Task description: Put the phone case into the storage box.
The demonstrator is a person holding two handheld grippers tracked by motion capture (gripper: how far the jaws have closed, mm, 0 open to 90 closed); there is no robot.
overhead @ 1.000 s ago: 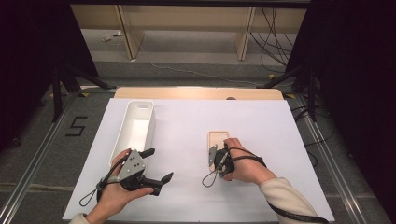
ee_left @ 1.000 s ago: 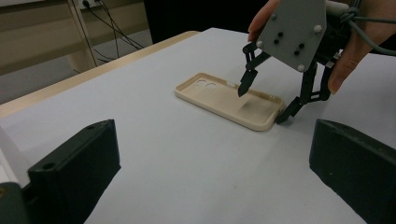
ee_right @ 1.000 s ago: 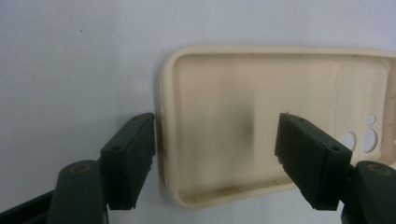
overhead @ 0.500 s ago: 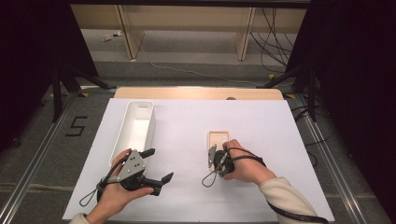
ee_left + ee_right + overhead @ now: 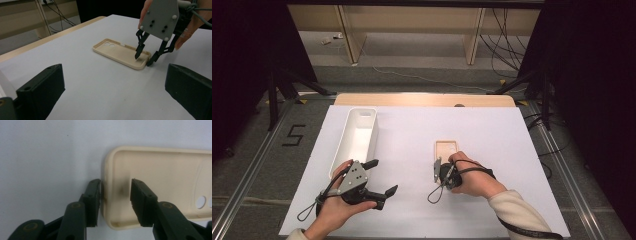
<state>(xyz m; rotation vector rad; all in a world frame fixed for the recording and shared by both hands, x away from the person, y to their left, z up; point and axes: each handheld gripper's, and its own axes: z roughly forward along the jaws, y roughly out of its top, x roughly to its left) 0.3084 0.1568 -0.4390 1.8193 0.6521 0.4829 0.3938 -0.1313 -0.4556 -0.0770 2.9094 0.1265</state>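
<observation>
**Right jaws narrowing over the end wall of the phone case; left gripper idle**

Left to right across the high view. A white oblong bin (image 5: 356,138) lies lengthwise on the left half of the white table sheet (image 5: 492,125), open side up, its inside bare as far as can be seen. Just below its near end the left hand (image 5: 334,210) holds the left gripper (image 5: 380,177), lying roughly level and aimed toward the middle of the table. Its jaws stand wide apart with nothing between them; the left gripper view shows bare sheet in the gap. Place and spread match both earlier frames: no change.

Right of centre lies the beige phone case (image 5: 446,149), flat on the sheet, hollow side up, camera holes at its far end. It has not shifted since the earlier frames.

At the case's near end the right hand (image 5: 472,177) holds the right gripper (image 5: 438,167), pointed down. The hand sits where it was a second ago. The difference is in the jaws: they have just been closing, and the gap is clearly narrower than before. In the right gripper view one jaw stands outside the case's short end wall, touching or nearly touching it; the other stands inside the hollow, with a visible gap to that wall. The wall is between the jaws but not yet pinched. The case rests fully on the table.
</observation>
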